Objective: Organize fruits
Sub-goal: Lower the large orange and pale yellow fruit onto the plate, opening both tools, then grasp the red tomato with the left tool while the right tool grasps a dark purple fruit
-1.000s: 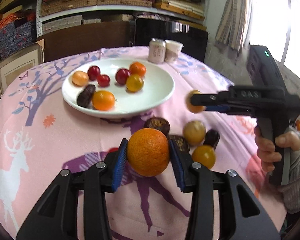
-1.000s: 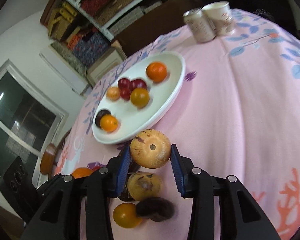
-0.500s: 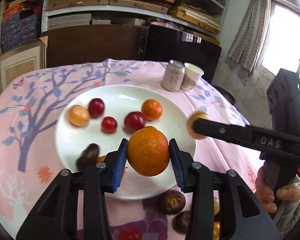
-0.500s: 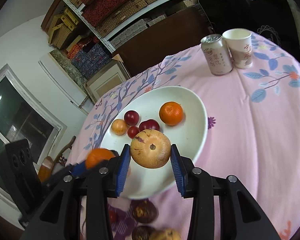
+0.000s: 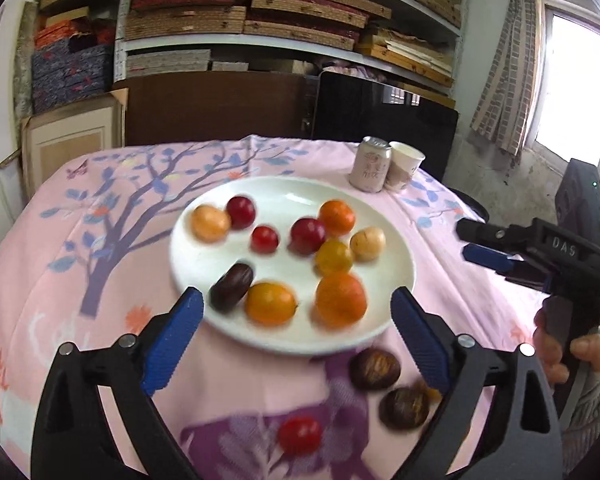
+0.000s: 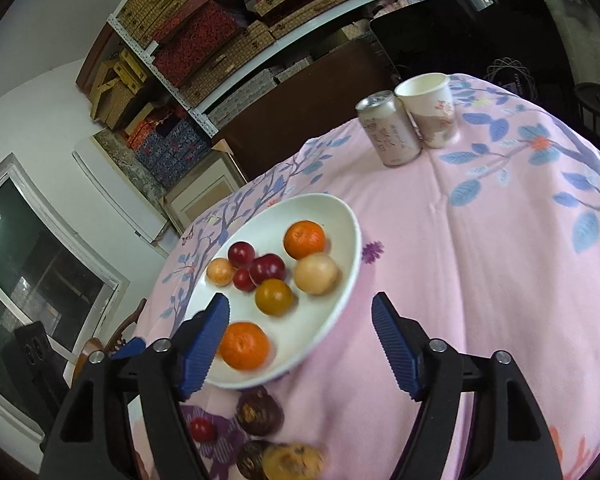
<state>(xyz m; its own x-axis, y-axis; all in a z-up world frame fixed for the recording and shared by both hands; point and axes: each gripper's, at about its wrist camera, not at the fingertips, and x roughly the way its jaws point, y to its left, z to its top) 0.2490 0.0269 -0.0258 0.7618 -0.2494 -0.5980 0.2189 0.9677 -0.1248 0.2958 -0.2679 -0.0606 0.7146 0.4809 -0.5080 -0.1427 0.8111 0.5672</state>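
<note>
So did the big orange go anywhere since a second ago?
Yes. The big orange left the left gripper, now open, and went from above the tablecloth near the loose fruit onto the white plate, at its near edge.

I see the bench (image 5: 100, 280) under a pink cloth with a tree print. On it lie a white plate (image 5: 400, 280) of fruits, a can (image 5: 370, 170) touching a paper cup (image 5: 406, 166) at the far side, two dark brown fruits (image 5: 374, 369) and a red cherry tomato (image 5: 299, 436) near me.
</note>
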